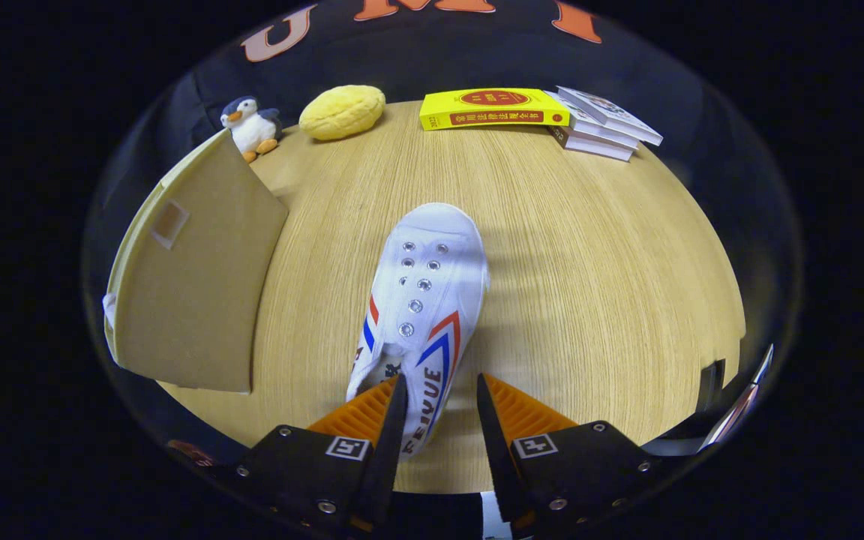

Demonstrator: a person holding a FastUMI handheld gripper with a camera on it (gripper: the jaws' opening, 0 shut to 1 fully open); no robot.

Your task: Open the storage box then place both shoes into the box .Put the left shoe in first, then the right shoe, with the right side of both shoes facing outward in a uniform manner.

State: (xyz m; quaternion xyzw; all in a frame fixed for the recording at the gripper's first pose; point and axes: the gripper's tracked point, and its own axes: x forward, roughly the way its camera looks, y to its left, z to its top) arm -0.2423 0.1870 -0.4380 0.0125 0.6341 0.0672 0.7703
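The wooden surface [567,285] carries the storage box [192,292], its lid raised, off to the left. A white shoe [424,300] lies lengthwise straight ahead, toe pointing away, its heel end reaching between the fingers of the claw [439,397], which stand apart, not yet pressing it.

Shoe [423,300] blocks ahead of open claw [441,409] (right side free).

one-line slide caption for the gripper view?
Open tongs straddle the heel side of a white shoe on the wooden table, storage box lid raised beside it.
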